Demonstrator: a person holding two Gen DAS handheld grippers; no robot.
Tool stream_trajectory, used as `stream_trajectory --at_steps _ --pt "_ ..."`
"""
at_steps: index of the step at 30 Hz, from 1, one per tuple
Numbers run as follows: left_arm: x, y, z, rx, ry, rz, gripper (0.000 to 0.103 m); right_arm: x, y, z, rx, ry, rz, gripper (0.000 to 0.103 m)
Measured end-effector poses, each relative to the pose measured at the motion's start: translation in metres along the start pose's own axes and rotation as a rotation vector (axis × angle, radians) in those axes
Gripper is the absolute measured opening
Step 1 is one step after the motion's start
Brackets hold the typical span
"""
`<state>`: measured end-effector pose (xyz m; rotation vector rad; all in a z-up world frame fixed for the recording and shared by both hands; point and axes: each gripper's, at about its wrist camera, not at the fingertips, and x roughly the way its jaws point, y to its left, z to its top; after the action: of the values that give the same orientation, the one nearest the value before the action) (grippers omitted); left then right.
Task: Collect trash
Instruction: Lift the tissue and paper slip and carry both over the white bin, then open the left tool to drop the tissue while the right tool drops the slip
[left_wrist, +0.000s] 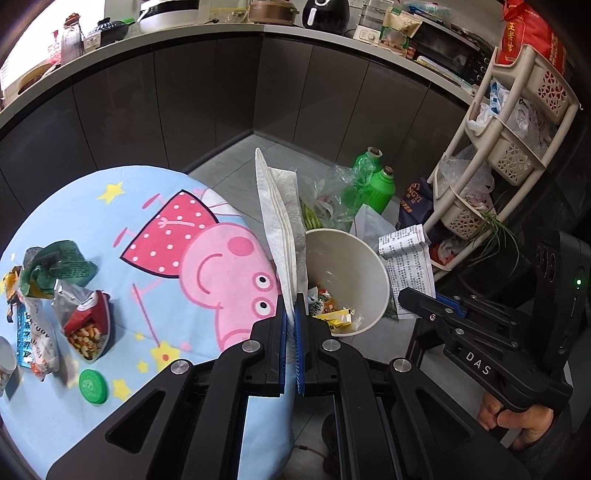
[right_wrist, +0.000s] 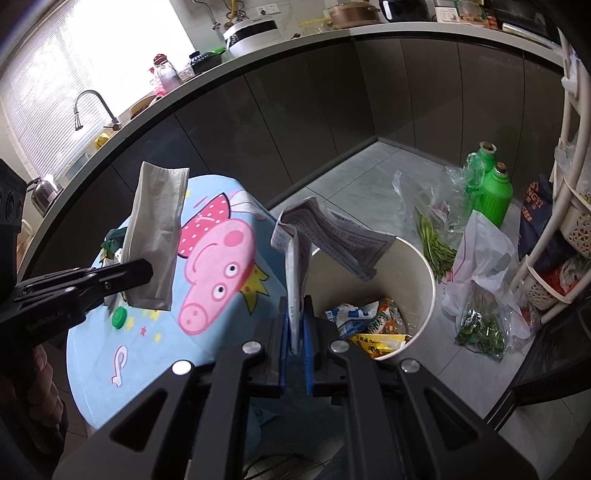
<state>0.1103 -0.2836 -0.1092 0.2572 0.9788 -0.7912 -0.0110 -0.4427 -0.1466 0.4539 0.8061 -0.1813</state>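
- white paper napkin (left_wrist: 280, 221) sits pinched in the left claw (left_wrist: 294, 325), jaws closed tight on its lower edge, sheet standing up above the blue pads (left_wrist: 282, 350)
- same napkin in the right wrist view (right_wrist: 157, 236) hangs over the tabletop edge, held by the left claw (right_wrist: 147, 273) coming in from the left
- right claw (right_wrist: 296, 332) is closed on a folded printed leaflet (right_wrist: 332, 236); leaflet rises between the pads then flops over to the right, above the bin's rim
- left view shows the right claw (left_wrist: 402, 297) w/ the leaflet (left_wrist: 406, 262) just right of the bin, a hand (left_wrist: 517, 421) gripping its handle
- bin (left_wrist: 369, 266) is a round off-white tub on the floor, just beside the tabletop; inside are wrappers (right_wrist: 373, 325), yellow, orange, white-blue
- tabletop (left_wrist: 122, 206) is round, covered w/ a light blue cartoon pig cloth
- trash on the tabletop at left: green crumpled wrapper (left_wrist: 55, 266), open red snack bag (left_wrist: 86, 325) w/ bits showing, blue-white packet (left_wrist: 29, 339), green round lid (left_wrist: 92, 386)
- a cup at the far left edge is only partly in view
- floor beyond the bin: two green bottles (left_wrist: 376, 184), clear plastic bags w/ greens (right_wrist: 436, 243), white bag (right_wrist: 480, 258), dark bag (left_wrist: 415, 206)
- cream basket rack (left_wrist: 517, 147) stands at right, stuffed w/ plastic bags
- dark cabinets (left_wrist: 221, 92) curve behind, counter on top crowded w/ pots & appliances; a faucet (right_wrist: 92, 107) shows by the window
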Motion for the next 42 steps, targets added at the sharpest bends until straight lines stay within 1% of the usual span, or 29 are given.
stream_trajectory --at_steps 11,18,26,32,35,37,38,39,40,41,42 --pt "0.037 -0.013 0.011 0.017 0.064 -0.025 0.004 0.027 -0.031 -0.007 0.063 0.048 -0.011 0.008" --pt "0.062 -0.018 0.019 0.020 0.110 -0.025 0.004 0.048 -0.051 -0.008 0.094 0.083 -0.013 0.009" --pt "0.093 -0.026 0.023 0.047 0.175 -0.016 0.004 0.071 -0.064 -0.007 0.103 0.122 -0.014 0.009" --pt "0.114 -0.031 0.023 0.059 0.222 -0.027 0.004 0.091 -0.073 -0.008 0.119 0.155 -0.022 0.009" --pt "0.125 -0.036 0.025 0.069 0.234 -0.028 0.004 0.100 -0.078 -0.010 0.121 0.169 -0.027 0.010" --pt "0.129 -0.037 0.025 0.070 0.233 -0.027 0.004 0.105 -0.079 -0.011 0.115 0.176 -0.032 0.012" --pt "0.131 -0.038 0.026 0.073 0.231 -0.026 0.009 0.107 -0.079 -0.012 0.107 0.176 -0.037 0.012" --pt "0.132 -0.040 0.027 0.074 0.226 -0.023 0.013 0.108 -0.078 -0.012 0.099 0.174 -0.039 0.018" --pt "0.132 -0.040 0.028 0.073 0.221 -0.012 0.030 0.109 -0.077 -0.013 0.083 0.173 -0.045 0.033" --pt "0.130 -0.039 0.030 0.067 0.209 0.008 0.053 0.109 -0.076 -0.014 0.072 0.168 -0.052 0.041" --pt "0.127 -0.038 0.031 0.058 0.190 0.020 0.061 0.108 -0.075 -0.015 0.055 0.157 -0.055 0.053"
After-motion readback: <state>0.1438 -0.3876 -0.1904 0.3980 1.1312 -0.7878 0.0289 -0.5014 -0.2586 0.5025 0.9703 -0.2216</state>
